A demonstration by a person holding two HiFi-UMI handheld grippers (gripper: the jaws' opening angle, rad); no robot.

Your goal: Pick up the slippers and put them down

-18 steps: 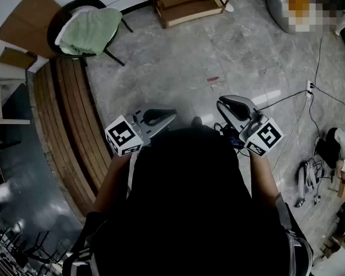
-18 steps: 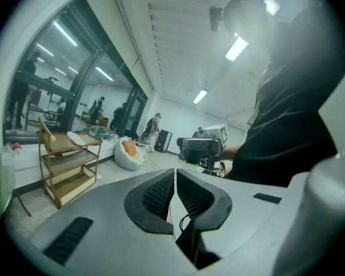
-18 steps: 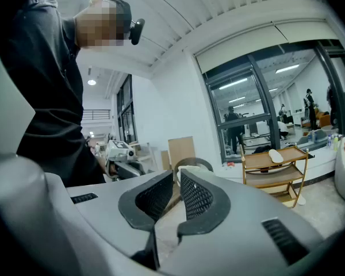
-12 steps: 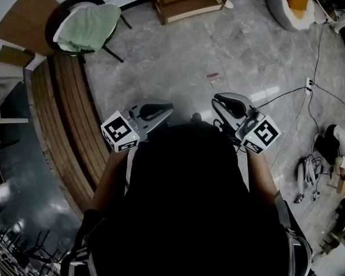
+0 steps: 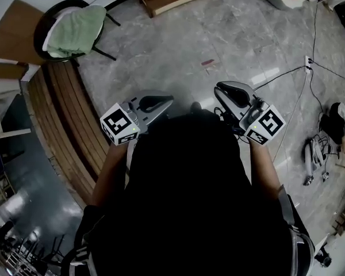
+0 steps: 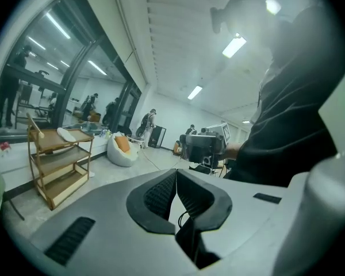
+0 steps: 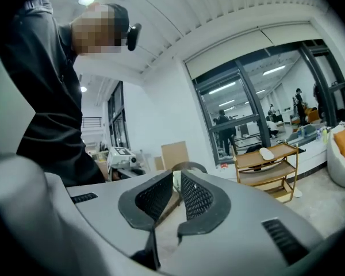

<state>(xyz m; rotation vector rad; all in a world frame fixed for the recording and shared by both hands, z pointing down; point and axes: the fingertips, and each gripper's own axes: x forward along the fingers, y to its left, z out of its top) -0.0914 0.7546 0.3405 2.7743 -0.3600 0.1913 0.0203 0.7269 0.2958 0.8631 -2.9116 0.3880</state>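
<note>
Grey stone floor (image 5: 178, 50) fills the middle of the head view, and no slipper lies on it near the person (image 5: 184, 200). The left gripper (image 6: 176, 174) is closed, its 2 black pads meet at the tips, and nothing is between them. The right gripper (image 7: 176, 177) is pressed almost together too, with only a thin crack, and it holds nothing. Both are held out in front of the person, about level. The slippers look far away. What looks like 1 white slipper (image 7: 266, 153) lies on top of the wooden shelf (image 7: 267, 177) at the right of the right gripper view. Another white thing (image 7: 297, 193) lies on the floor just beside the shelf's foot. They are too small for me to be sure. I think the picking up has not begun yet. Things could go wrong from here. If a gripper comes to the slipper with its pads closed, it will only poke it, and the slipper could slide off the shelf. A slipper is soft and flat, so a pinch on its thin edge could let it droop and fall. The shelf has posts and rails, and a gripper coming in too fast could bump them. Black cables (image 5: 310, 79) run over the floor at the right of the head view, and a foot could catch on them.
</note>
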